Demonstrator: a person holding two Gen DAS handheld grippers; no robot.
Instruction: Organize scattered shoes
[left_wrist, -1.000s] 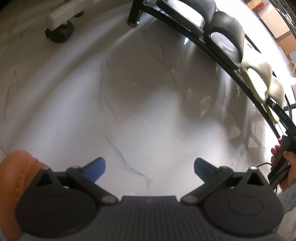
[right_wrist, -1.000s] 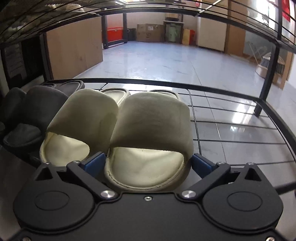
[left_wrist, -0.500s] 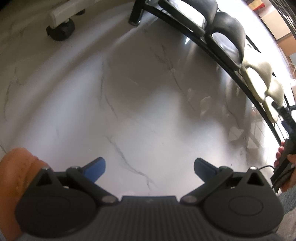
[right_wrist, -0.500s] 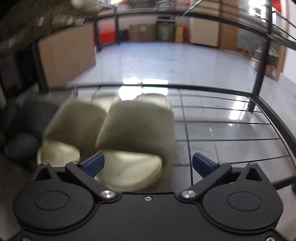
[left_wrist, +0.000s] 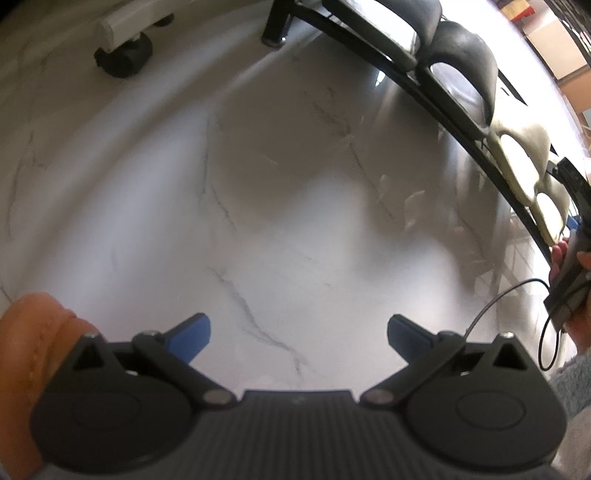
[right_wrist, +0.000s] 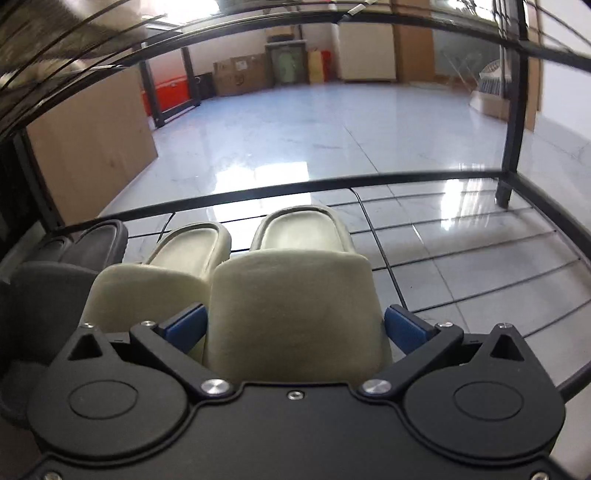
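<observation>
— Fingers on your R gripper (right_wrist: 294, 325)?
— Spread wide, either side of the cream slipper (right_wrist: 295, 314), no clear squeeze. It's on the wire rack (right_wrist: 480, 236) beside its twin (right_wrist: 155, 284).
— L gripper (left_wrist: 298, 334)?
— Gaping, nothing betw. fingers, over marble floor (left_wrist: 258, 184).

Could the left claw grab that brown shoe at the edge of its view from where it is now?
Probably not without turning: the brown shoe sits beside and behind the left claw, whose open fingers point at bare marble floor. Nothing blocks it otherwise.
</observation>
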